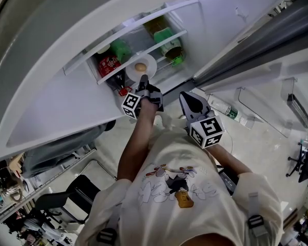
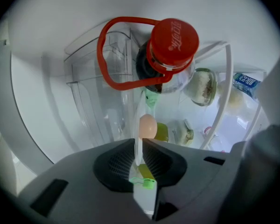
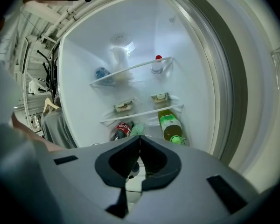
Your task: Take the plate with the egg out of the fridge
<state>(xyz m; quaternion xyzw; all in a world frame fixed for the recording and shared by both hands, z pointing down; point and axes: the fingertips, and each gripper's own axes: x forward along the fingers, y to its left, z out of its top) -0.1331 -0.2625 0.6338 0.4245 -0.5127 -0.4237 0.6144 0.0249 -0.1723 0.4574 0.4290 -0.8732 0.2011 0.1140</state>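
Left hand-held gripper (image 1: 142,79): you have it reaching into the open fridge (image 1: 51,45), its jaws drawn narrow and pressed on the near rim of the plate (image 1: 150,60).
Plate: it sits on a fridge shelf (image 1: 103,79) with the egg (image 1: 140,66) on it, just right of a cola bottle (image 1: 109,64).
Right hand-held gripper (image 1: 184,95): you hold it outside the fridge, right of the left one and well apart from the plate, with its jaws together and nothing in them.
Head view only: both of your arms, the plate's full round shape from above, and a green bottle (image 1: 170,42) farther right on the same shelf.
Left gripper view only: the grip itself (image 2: 139,146). The plate (image 2: 137,129) shows edge-on as a thin white strip between the pads, the egg (image 2: 148,126) sits just beyond the jaw tips, and the cola bottle's red cap (image 2: 174,39) looms above.
Right gripper view only: the closed jaw tips (image 3: 139,141) meeting, and the whole fridge interior beyond them, with the cola bottle (image 3: 121,130) and green bottle (image 3: 170,125) on the shelf past the tips. The plate is hidden behind the jaws there.
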